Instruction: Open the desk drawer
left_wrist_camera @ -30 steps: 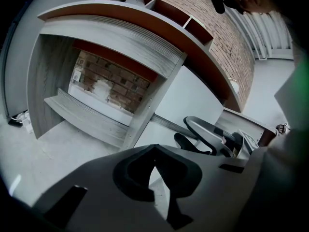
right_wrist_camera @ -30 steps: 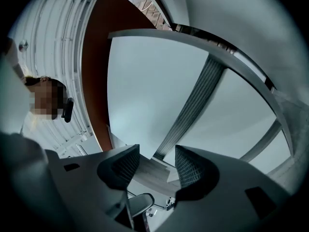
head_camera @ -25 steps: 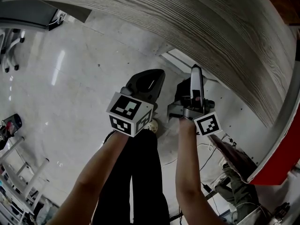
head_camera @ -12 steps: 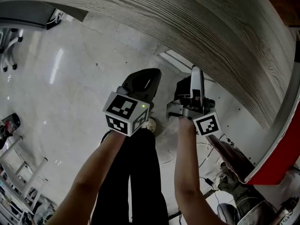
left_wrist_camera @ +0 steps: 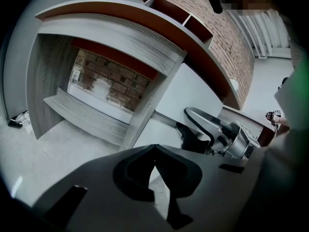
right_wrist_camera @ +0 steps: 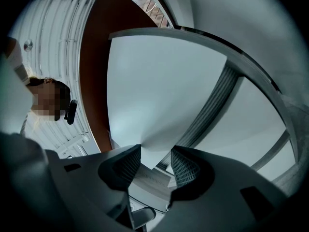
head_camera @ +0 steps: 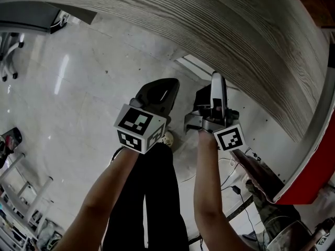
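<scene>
The right claw (head_camera: 217, 82) has just been closing slightly, jaws apart astride the white drawer front (right_wrist_camera: 159, 95); the left claw (head_camera: 166, 88), at nine o'clock, is pinched together.

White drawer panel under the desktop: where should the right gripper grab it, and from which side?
Probably the panel's free pointed corner, approached from its tip: no handle shows, and that corner lies between the right gripper's open fingers, which have just been closing slightly.

Right gripper (right_wrist_camera: 156, 153) jaws apart, just been closing, white drawer front (right_wrist_camera: 159, 91) corner between them; brown board (right_wrist_camera: 94, 71) left of it.
</scene>
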{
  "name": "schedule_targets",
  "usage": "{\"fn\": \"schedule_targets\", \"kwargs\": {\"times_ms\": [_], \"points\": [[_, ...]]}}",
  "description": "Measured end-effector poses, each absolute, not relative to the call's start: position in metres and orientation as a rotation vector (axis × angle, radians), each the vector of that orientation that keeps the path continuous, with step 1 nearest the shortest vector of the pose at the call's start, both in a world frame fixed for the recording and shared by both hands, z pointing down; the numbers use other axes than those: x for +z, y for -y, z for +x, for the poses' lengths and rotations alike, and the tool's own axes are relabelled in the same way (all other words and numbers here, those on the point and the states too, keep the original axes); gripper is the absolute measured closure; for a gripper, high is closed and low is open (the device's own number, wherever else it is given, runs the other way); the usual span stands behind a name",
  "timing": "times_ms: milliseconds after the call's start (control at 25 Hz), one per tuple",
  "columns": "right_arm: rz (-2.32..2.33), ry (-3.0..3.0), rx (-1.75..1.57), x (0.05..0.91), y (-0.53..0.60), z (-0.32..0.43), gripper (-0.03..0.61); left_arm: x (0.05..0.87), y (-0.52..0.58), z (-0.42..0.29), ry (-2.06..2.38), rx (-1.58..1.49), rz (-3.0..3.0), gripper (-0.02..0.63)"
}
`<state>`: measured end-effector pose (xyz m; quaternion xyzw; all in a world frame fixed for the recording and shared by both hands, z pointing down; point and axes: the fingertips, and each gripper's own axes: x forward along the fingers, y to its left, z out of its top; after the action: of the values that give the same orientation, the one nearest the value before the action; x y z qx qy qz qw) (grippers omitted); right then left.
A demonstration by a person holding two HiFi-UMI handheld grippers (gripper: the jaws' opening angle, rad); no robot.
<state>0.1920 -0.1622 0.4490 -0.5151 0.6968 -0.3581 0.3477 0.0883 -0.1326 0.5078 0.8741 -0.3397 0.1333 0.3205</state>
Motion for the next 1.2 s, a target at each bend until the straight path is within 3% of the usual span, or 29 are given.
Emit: {"fn": "schedule_targets", "kwargs": {"times_ms": [1200], "points": [[-1.354, -1.804, -0.901, 0.443, 0.143, 0.186, 0.391, 0.507, 0.120, 0.087, 0.892, 0.350, 2.307, 0.614]]}}
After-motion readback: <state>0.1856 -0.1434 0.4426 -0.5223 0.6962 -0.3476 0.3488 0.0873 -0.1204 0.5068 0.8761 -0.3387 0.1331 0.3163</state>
